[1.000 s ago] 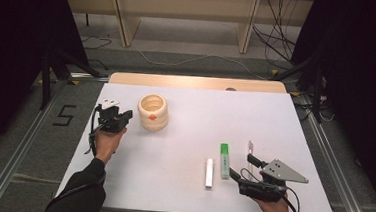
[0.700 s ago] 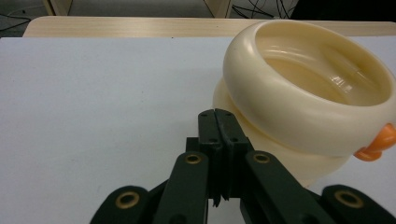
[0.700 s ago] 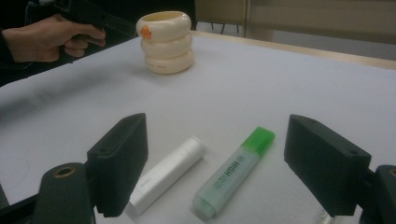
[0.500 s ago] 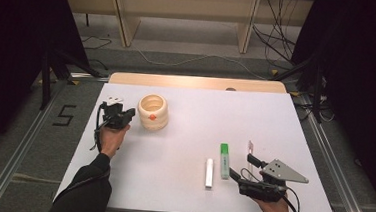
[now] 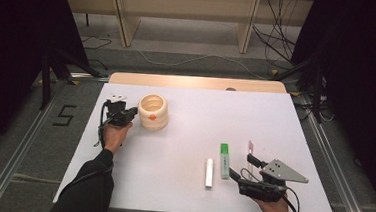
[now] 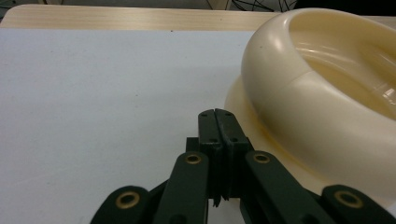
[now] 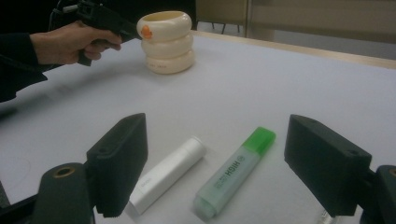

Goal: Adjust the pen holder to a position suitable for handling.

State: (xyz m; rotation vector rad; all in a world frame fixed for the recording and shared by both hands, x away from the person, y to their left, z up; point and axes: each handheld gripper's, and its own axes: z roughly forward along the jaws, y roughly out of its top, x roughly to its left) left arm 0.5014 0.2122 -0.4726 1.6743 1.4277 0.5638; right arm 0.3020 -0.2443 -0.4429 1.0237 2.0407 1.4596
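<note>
The cream ringed plastic pot (image 5: 152,112) with an orange spot stands at ten o'clock on the white desk (image 5: 190,116). The left tool (image 5: 131,114), jaws pressed together on nothing, sits just beside its nine o'clock side. At five o'clock the right tool (image 5: 235,175) gapes wide, facing a green highlighter (image 5: 225,160) printed "HBIH" and a white tube (image 5: 209,172).

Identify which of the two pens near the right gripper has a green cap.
The highlighter, translucent with a green cap; the plain white pen lying beside it has none.
</note>
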